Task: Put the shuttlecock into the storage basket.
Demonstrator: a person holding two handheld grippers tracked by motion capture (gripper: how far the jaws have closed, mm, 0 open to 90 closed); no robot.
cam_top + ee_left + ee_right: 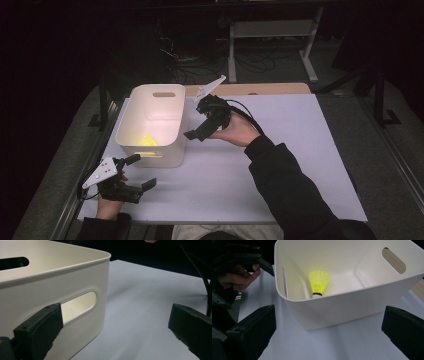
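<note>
Yellow shuttlecock (319,283) inside the white bin (131,135), cork end down against the bin's floor near one wall. Right gripper (202,120) raised just beside the bin's right side, fingers spread wide, nothing between them. Left gripper (136,172) low over the white surface (290,150) at the bin's near corner, fingers likewise apart and empty.

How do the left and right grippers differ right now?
The left gripper sits low at the table's near edge, in front of the white bin; the right gripper is held higher, beside the bin's right wall. The right looks down at the yellow shuttlecock inside; the left faces the bin's handle slot. Both have open, empty jaws.
</note>
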